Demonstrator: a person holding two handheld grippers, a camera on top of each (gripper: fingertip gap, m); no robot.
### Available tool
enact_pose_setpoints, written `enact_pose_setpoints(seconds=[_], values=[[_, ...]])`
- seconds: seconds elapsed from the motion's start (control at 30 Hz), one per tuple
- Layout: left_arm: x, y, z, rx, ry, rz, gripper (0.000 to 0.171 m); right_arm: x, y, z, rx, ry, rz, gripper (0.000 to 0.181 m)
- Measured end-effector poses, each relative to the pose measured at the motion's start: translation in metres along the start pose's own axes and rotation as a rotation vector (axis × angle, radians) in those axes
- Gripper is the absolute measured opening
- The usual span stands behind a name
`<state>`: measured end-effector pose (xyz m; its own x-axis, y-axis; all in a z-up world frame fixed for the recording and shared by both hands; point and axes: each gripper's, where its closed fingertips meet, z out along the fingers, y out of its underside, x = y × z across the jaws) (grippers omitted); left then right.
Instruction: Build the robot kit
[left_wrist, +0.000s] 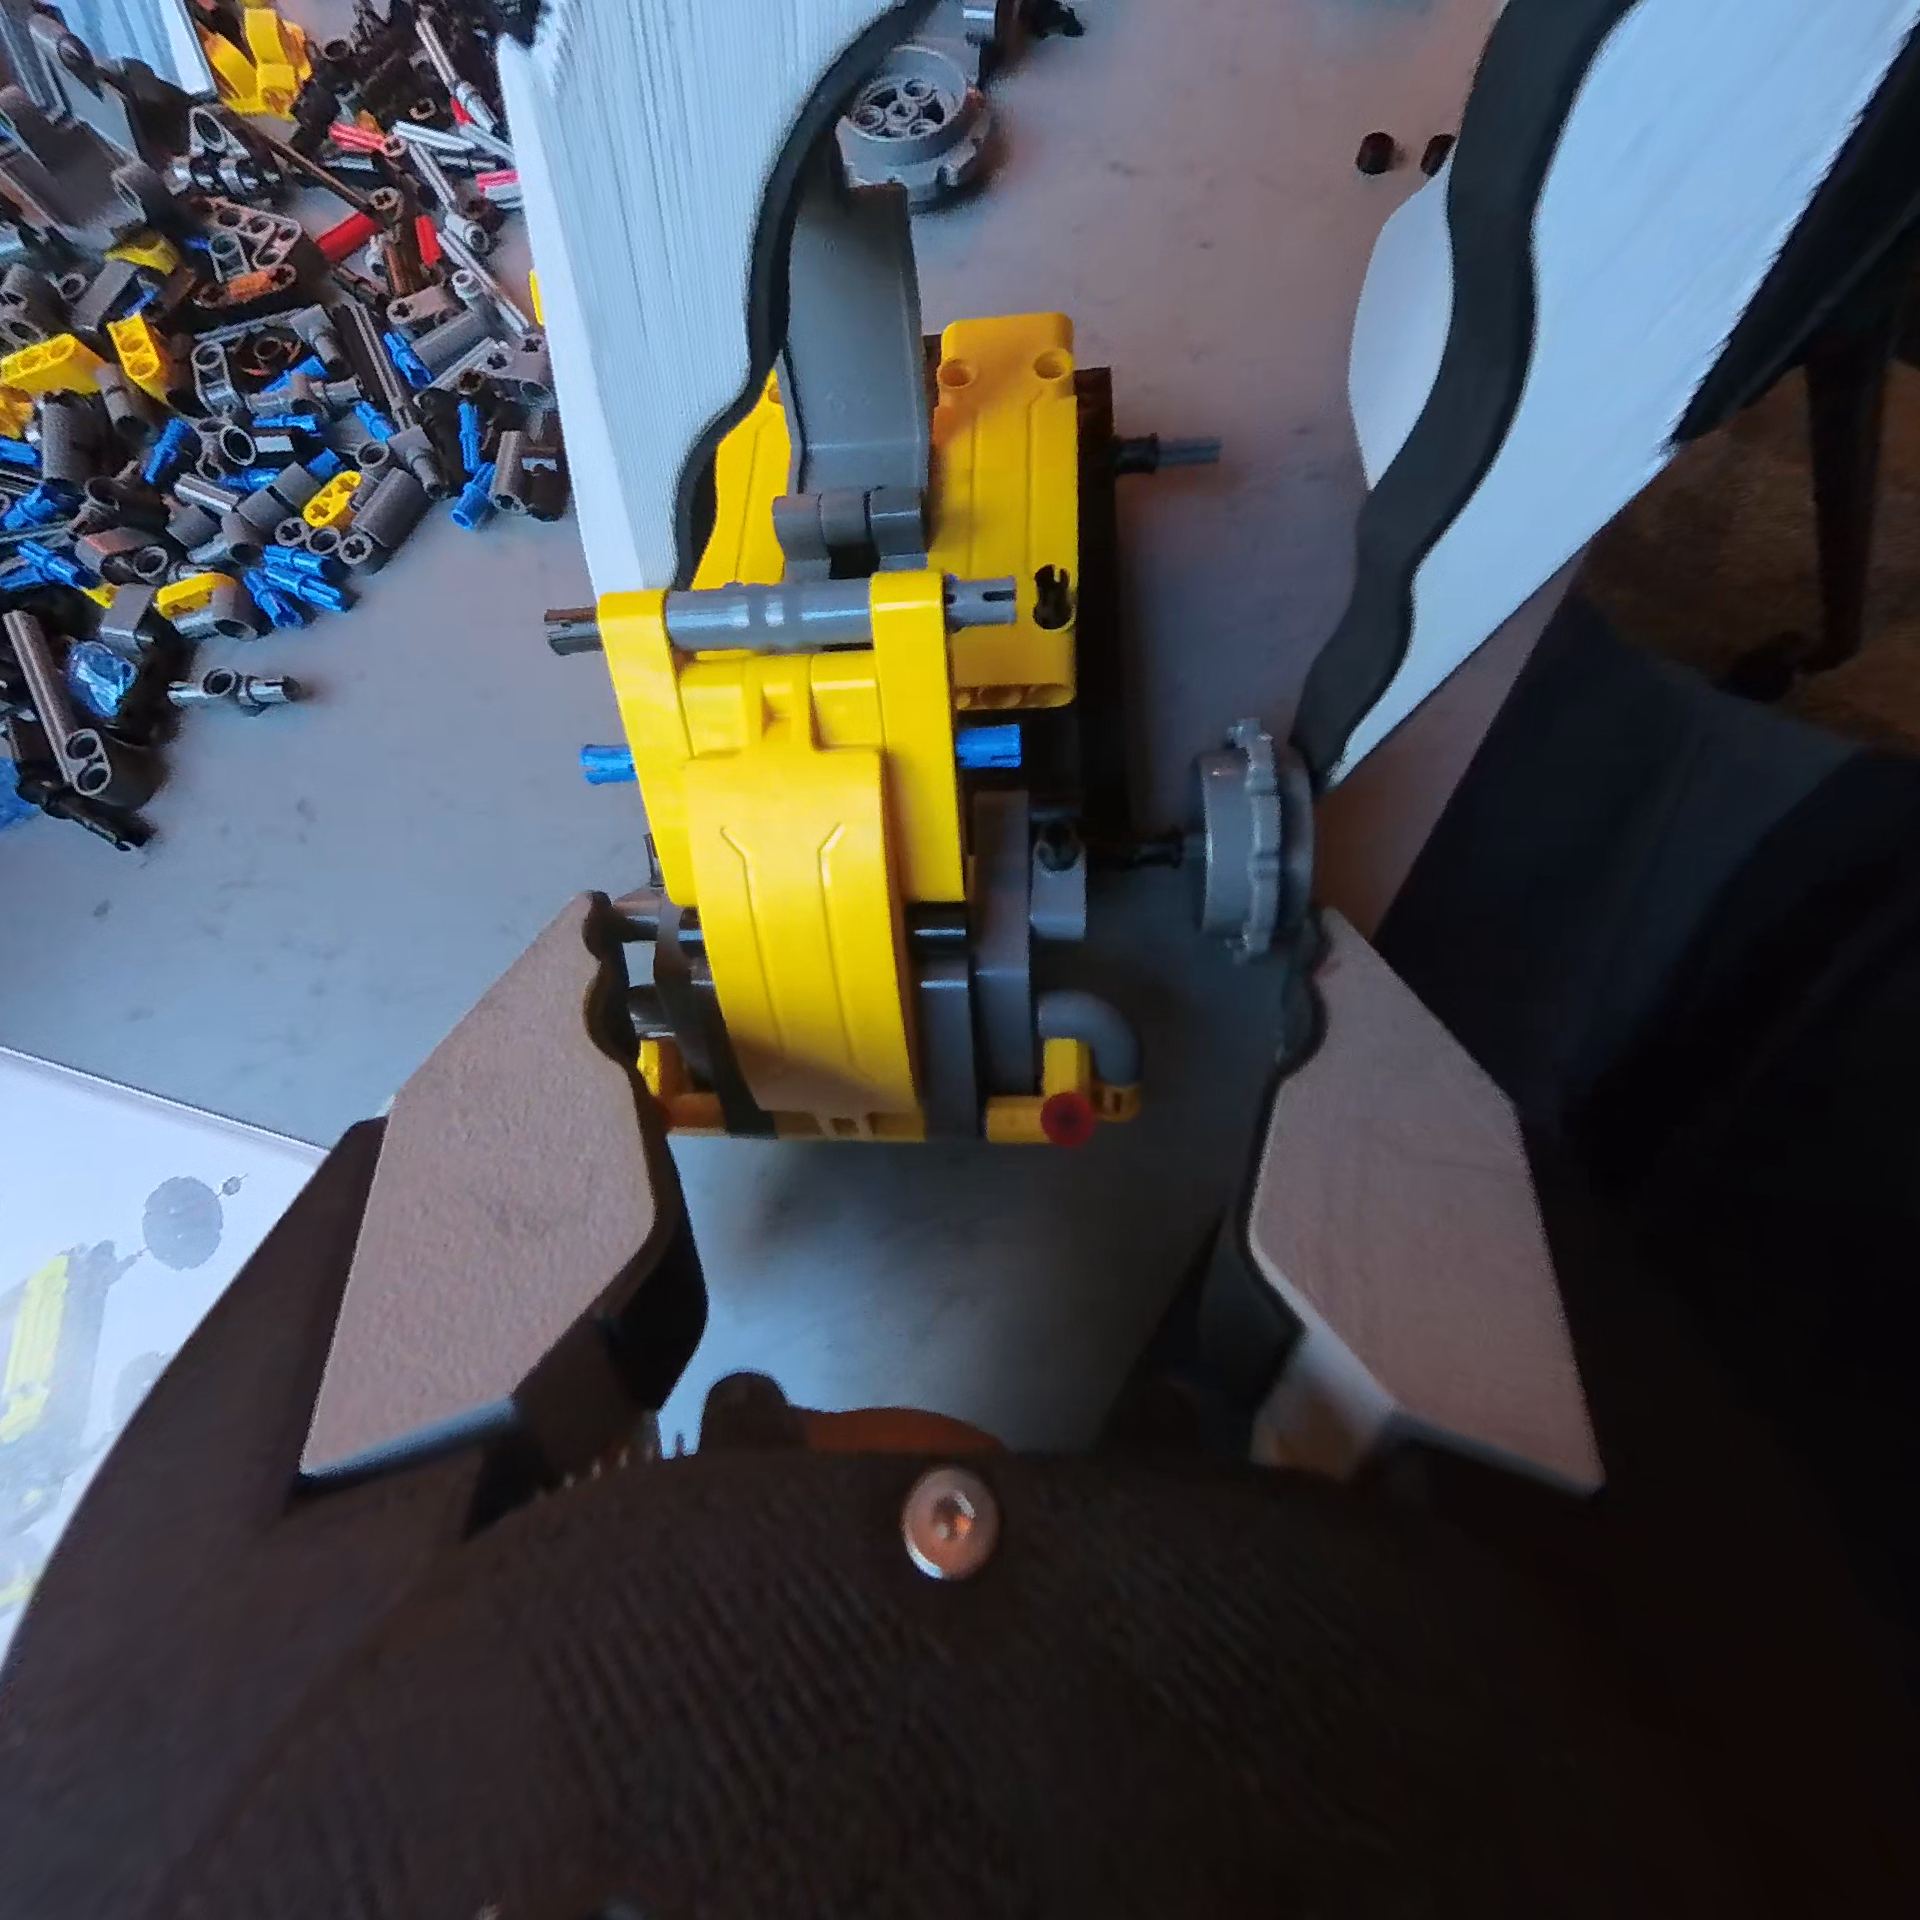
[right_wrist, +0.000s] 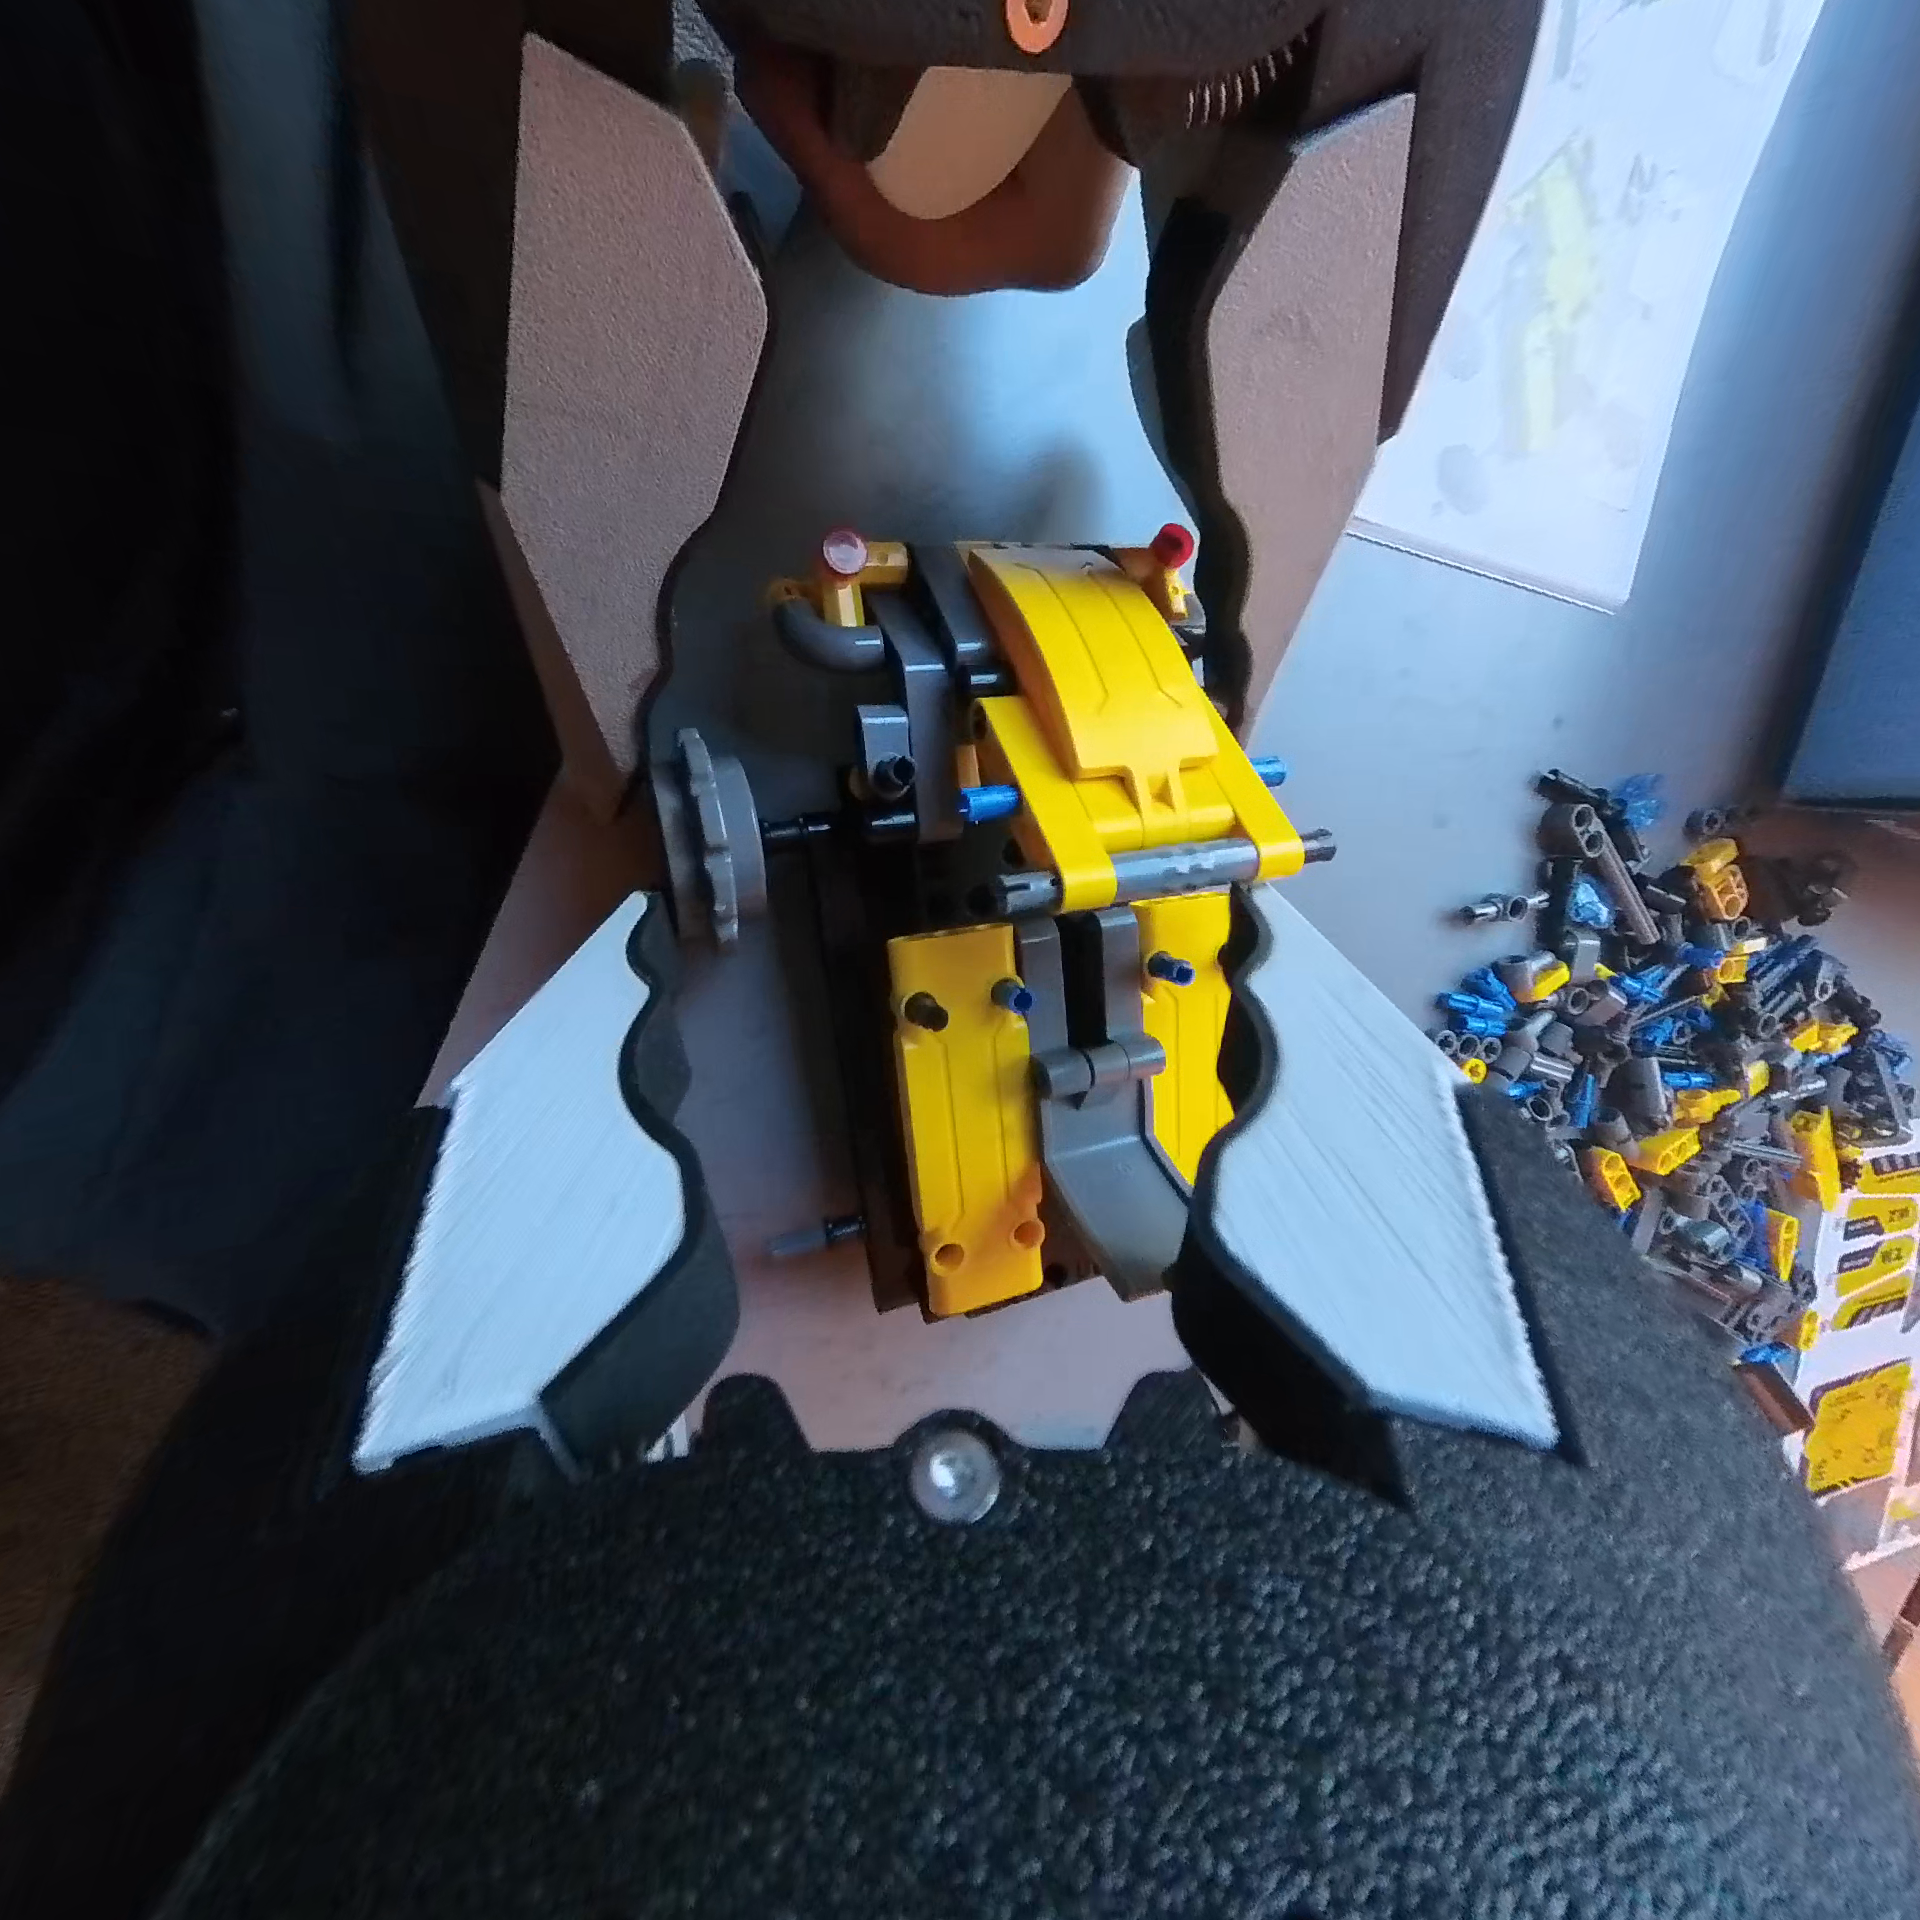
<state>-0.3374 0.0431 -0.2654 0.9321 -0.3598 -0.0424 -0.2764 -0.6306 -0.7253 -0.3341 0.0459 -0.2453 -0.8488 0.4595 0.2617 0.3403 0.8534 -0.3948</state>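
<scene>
A yellow, grey and black building-brick model (left_wrist: 800, 883) lies on the grey table (left_wrist: 364, 883), with a grey gear wheel (left_wrist: 1242, 842) on an axle at its side. My left gripper (left_wrist: 956, 925), with tan fingers, is closed across the near end. One fingertip presses the model's side and the other meets the gear. My right gripper (right_wrist: 945, 914), with white fingers, faces it from the opposite end. One pad lies against the yellow panel (right_wrist: 1184, 1039) and the other tip touches the gear (right_wrist: 712, 842). The model also shows in the right wrist view (right_wrist: 1101, 665).
A pile of loose grey, blue, yellow and black parts (left_wrist: 208, 416) lies beside the model and also shows in the right wrist view (right_wrist: 1662, 1039). A printed instruction sheet (left_wrist: 104, 1299) and a yellow sticker sheet (right_wrist: 1860, 1299) lie nearby. A loose grey wheel hub (left_wrist: 914, 125) sits behind. The table edge and dark cloth (left_wrist: 1662, 935) are on the gear side. Less than 4 cm separates the two grippers' tips. From the right gripper's tips to the loose grey wheel hub (left_wrist: 914, 125) is close to 15 cm.
</scene>
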Motion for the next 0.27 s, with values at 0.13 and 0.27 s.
enact_pose_setpoints(seconds=[0.13,0.27], values=[[0.0026,-0.0005,-0.0015,0.01,0.032,-0.008,0.123,-0.0033,-0.0014,0.0013,0.014,-0.027,0.007,0.103],[0.0035,-0.0018,-0.0027,0.018,0.084,-0.054,0.121,-0.0033,-0.001,0.0019,0.002,-0.042,-0.002,0.103]])
